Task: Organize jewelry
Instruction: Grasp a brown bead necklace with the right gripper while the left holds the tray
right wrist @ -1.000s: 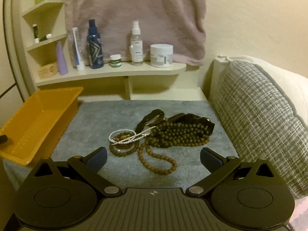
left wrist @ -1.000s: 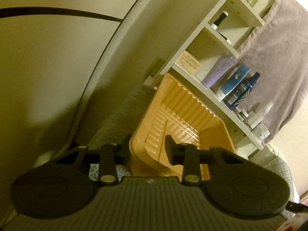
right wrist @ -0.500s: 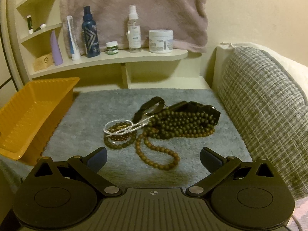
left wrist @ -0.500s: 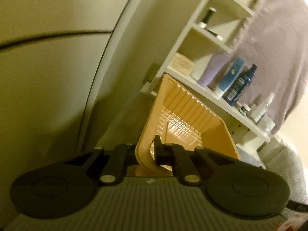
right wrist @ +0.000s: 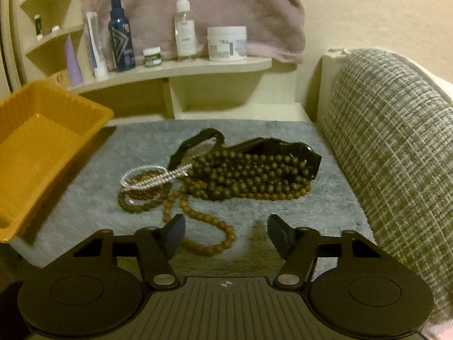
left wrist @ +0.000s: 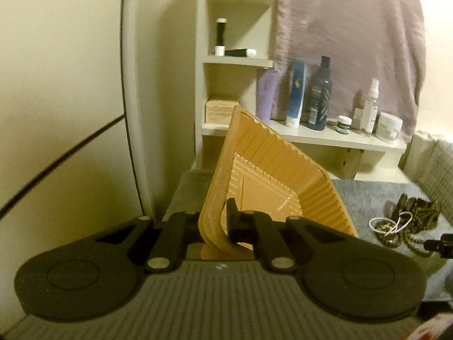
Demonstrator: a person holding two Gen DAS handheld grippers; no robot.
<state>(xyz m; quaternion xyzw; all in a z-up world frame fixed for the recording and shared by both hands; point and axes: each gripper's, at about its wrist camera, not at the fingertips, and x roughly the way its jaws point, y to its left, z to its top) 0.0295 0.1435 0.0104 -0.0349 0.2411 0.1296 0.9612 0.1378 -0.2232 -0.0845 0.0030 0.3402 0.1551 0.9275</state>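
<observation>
An orange ribbed tray [left wrist: 271,175] stands tilted at the left edge of the grey mat, one corner raised. My left gripper [left wrist: 219,226] is shut on its near rim. The same tray [right wrist: 42,147] shows at the left in the right wrist view. On the mat lies a pile of dark green and brown bead necklaces [right wrist: 249,175] with a silver bracelet [right wrist: 153,177] and a black strap [right wrist: 283,150]. My right gripper [right wrist: 226,235] hovers low over the pile's near end, jaws closing. A loop of brown beads [right wrist: 218,240] lies between the fingers, untouched by the pads.
A cream shelf [right wrist: 175,68] behind the mat carries several bottles and jars, with a mauve towel [right wrist: 198,5] hanging above. A checked grey cushion [right wrist: 396,147] borders the mat [right wrist: 93,198] on the right. A wall panel stands left of the tray.
The left gripper closed on the tray's rim, then rose and rolled, tipping the tray. The right gripper sank toward the beads and its jaws narrowed.
</observation>
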